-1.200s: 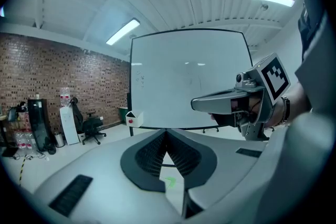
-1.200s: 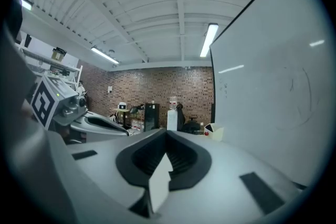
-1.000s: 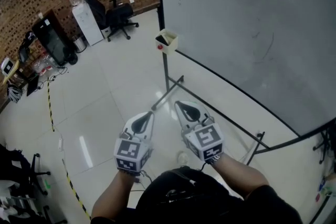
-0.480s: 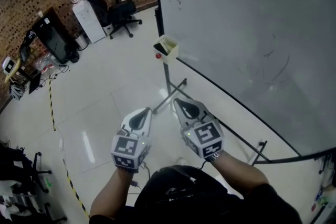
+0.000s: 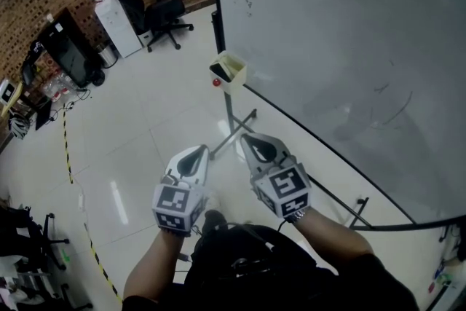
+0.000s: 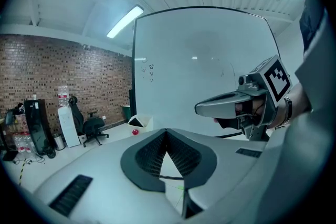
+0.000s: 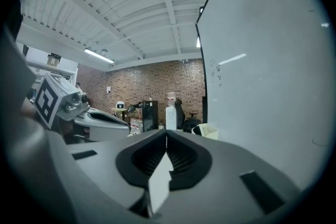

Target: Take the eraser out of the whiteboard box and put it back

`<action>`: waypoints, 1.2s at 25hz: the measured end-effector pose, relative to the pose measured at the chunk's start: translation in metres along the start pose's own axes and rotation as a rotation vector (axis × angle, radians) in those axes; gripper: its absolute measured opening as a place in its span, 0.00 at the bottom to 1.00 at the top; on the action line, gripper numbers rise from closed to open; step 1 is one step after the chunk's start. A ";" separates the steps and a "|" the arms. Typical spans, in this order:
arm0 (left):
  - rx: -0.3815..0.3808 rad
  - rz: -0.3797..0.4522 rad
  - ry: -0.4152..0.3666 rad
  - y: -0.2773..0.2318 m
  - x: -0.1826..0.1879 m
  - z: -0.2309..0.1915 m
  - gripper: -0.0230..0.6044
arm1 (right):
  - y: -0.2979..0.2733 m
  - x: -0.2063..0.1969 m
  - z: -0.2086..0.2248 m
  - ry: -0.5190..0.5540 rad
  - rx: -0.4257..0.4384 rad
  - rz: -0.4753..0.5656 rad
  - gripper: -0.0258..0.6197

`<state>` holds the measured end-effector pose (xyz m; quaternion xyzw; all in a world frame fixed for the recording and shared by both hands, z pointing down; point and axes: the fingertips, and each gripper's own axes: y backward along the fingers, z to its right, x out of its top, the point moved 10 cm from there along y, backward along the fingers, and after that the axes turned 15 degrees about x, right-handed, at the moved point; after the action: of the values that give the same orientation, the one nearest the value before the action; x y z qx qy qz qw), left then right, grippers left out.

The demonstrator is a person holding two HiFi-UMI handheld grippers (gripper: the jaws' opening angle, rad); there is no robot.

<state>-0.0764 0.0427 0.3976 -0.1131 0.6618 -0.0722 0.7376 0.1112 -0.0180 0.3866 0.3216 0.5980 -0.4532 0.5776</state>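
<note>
A cream whiteboard box (image 5: 231,73) hangs at the lower left corner of the whiteboard (image 5: 349,33), with a red round magnet (image 5: 216,82) beside it. The dark eraser (image 5: 220,71) lies inside the box. My left gripper (image 5: 195,154) and right gripper (image 5: 254,142) are side by side, well short of the box, both shut with nothing between the jaws. The left gripper view has the box (image 6: 139,121) far ahead past the left gripper (image 6: 167,131), and the right gripper (image 6: 226,106) to its right. The right gripper view shows the box (image 7: 208,131) beyond the right gripper (image 7: 166,136).
The whiteboard stand's legs (image 5: 237,129) spread over the glossy floor between me and the box. An office chair (image 5: 164,13), a water dispenser (image 5: 109,17) and a black screen (image 5: 65,47) stand by the brick wall. Yellow-black tape (image 5: 69,149) runs along the floor at left.
The box and whiteboard have come nearer and lower in the head view as both grippers moved forward together. Both stay shut with nothing in them.
</note>
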 end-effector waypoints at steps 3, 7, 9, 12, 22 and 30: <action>-0.019 0.005 -0.005 -0.020 0.001 -0.009 0.04 | -0.011 0.000 0.013 0.003 -0.022 -0.002 0.09; -0.049 0.011 -0.010 -0.048 0.005 -0.024 0.04 | -0.030 0.002 0.029 -0.002 -0.054 -0.014 0.11; -0.065 0.012 -0.006 -0.064 0.007 -0.033 0.04 | -0.042 0.004 0.037 -0.009 -0.065 -0.026 0.11; -0.091 0.008 -0.005 -0.086 0.009 -0.048 0.04 | -0.063 0.007 0.051 -0.022 -0.083 -0.043 0.13; -0.153 -0.009 0.009 -0.149 0.014 -0.109 0.04 | -0.140 0.019 0.093 -0.037 -0.130 -0.109 0.18; -0.223 -0.021 0.014 -0.197 0.022 -0.146 0.04 | -0.192 0.024 0.126 -0.047 -0.174 -0.201 0.31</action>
<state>-0.2106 -0.1633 0.4139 -0.2011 0.6695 -0.0067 0.7151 -0.0157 -0.2102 0.4057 0.1981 0.6506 -0.4625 0.5688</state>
